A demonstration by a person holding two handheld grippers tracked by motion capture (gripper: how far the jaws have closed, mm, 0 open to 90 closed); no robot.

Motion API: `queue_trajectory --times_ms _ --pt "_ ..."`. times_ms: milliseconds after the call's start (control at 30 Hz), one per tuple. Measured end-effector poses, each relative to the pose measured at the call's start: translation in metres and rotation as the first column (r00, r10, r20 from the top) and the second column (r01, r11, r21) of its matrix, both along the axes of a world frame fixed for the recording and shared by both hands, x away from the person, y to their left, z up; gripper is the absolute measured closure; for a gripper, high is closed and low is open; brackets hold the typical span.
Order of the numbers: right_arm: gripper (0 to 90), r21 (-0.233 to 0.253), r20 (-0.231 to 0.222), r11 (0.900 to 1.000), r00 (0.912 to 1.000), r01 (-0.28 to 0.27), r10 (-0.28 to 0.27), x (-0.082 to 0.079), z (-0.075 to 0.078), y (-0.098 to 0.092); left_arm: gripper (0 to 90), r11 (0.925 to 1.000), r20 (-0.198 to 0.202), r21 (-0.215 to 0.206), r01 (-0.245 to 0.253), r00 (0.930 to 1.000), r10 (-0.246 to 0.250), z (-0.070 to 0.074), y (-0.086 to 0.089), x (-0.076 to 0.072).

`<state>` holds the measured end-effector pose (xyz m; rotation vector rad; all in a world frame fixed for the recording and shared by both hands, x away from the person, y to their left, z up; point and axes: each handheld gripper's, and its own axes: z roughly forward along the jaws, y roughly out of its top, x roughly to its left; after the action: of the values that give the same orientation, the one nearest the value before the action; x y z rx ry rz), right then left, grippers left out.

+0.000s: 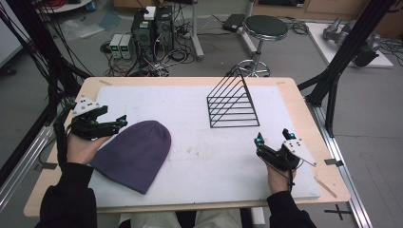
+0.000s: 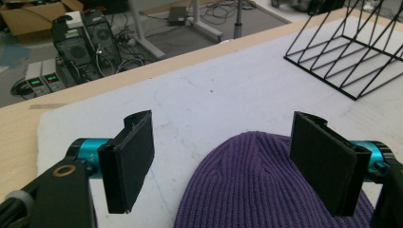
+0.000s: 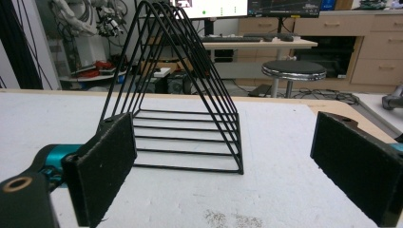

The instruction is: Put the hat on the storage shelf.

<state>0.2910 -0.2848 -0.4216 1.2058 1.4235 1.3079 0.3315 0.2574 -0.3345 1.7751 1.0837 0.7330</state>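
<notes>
a purple knit beanie (image 1: 135, 154) is laid flat on the white mat (image 1: 214, 156) that covers the counter (image 1: 304, 109), and every place below is given relative to it. the left tool (image 1: 121, 121) is held at the beanie's far-left edge, at its rounded crown, with its jaws spread wide and nothing gripped between them. in the left gripper view the beanie (image 2: 266, 185) is seen low between the two black pads (image 2: 130, 159), its crown reaching into the gap; whether either pad touches the knit cannot be told. the left hand (image 1: 83, 147) is seen just left of the beanie, against its edge.

the right tool (image 1: 272, 137) is held well to the right of the beanie, over bare mat, likewise released, with its jaws standing wide apart and empty. a black wire rack (image 1: 232, 104), triangular in profile, stands upright to the right of the beanie and farther back, well apart from it. in the right gripper view the rack (image 3: 185, 114) is framed between the open pads (image 3: 107, 166), farther off on the mat and untouched. the right hand (image 1: 280, 178) is seen at the counter's near edge, far to the right of the beanie.
</notes>
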Motion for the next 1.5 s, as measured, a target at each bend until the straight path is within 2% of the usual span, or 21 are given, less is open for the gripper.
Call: queue_trajectory --times_ms 67,167,267,467,733,900,1000,1033,1133,1167,1200,1233,1267,1300,1433,1500 --pt "7.3 0.003 -0.004 1.000 1.0000 -0.002 0.002 0.000 0.000 0.000 23.8 0.9999 -0.014 0.011 0.013 0.9998 -0.013 0.001 -0.002 0.003" --pt "7.3 0.003 -0.007 1.000 1.0000 -0.004 0.004 0.000 0.000 0.001 23.9 0.9991 -0.041 0.003 0.043 0.9982 -0.043 0.001 -0.004 0.009" --pt "7.3 0.002 -0.007 1.000 1.0000 -0.004 0.004 0.000 0.000 0.001 24.0 0.9974 -0.072 0.025 0.068 0.9952 -0.066 0.001 -0.005 0.016" --pt "7.3 -0.004 -0.005 1.000 0.9999 -0.010 0.009 0.001 -0.001 0.001 24.3 0.9933 -0.107 0.064 0.096 0.9904 -0.088 0.006 -0.007 0.027" --pt "7.3 -0.011 -0.006 1.000 0.9999 -0.014 0.014 0.001 -0.001 0.001 25.0 0.9870 -0.180 0.080 0.139 0.9759 -0.123 -0.002 -0.010 0.044" --pt "7.3 -0.014 -0.010 1.000 0.9998 -0.016 0.015 0.003 -0.001 0.003 25.1 0.9791 -0.233 0.079 0.188 0.9583 -0.165 -0.009 -0.015 0.052" --pt "7.3 -0.022 -0.014 1.000 0.9997 -0.020 0.020 0.003 -0.002 0.004 25.1 0.9725 -0.257 0.099 0.211 0.9495 -0.180 -0.012 -0.021 0.060" --pt "7.3 -0.022 -0.014 1.000 0.9997 -0.020 0.020 0.003 -0.002 0.004 25.1 0.9725 -0.257 0.099 0.211 0.9495 -0.180 -0.012 -0.021 0.060" --pt "7.3 -0.023 -0.014 1.000 0.9997 -0.021 0.021 0.004 -0.002 0.005 25.2 0.9665 -0.281 0.124 0.225 0.9420 -0.183 -0.013 -0.025 0.067" --pt "7.3 -0.022 -0.015 1.000 0.9997 -0.022 0.022 0.004 -0.002 0.005 25.3 0.9639 -0.297 0.125 0.235 0.9357 -0.190 -0.015 -0.027 0.072" --pt "7.3 -0.022 -0.015 1.000 0.9997 -0.022 0.022 0.004 -0.002 0.005 25.3 0.9639 -0.297 0.125 0.235 0.9357 -0.190 -0.015 -0.027 0.072" --pt "7.3 -0.020 -0.016 1.000 0.9996 -0.022 0.021 0.004 -0.002 0.005 25.3 0.9612 -0.310 0.134 0.241 0.9315 -0.191 -0.016 -0.027 0.075" --pt "7.3 -0.022 -0.012 1.000 0.9997 -0.022 0.022 0.004 -0.002 0.004 25.3 0.9591 -0.330 0.137 0.248 0.9241 -0.192 -0.020 -0.027 0.080" --pt "7.3 -0.022 -0.011 0.999 0.9997 -0.023 0.023 0.004 -0.002 0.004 25.3 0.9591 -0.330 0.137 0.248 0.9241 -0.192 -0.020 -0.027 0.080" --pt "7.3 -0.023 -0.011 0.999 0.9997 -0.024 0.024 0.004 -0.002 0.004 25.5 0.9551 -0.386 0.129 0.267 0.9005 -0.199 -0.030 -0.024 0.090" --pt "7.3 -0.022 -0.012 0.999 0.9996 -0.025 0.025 0.004 -0.002 0.004 25.8 0.9540 -0.393 0.133 0.269 0.8978 -0.198 -0.031 -0.023 0.092"
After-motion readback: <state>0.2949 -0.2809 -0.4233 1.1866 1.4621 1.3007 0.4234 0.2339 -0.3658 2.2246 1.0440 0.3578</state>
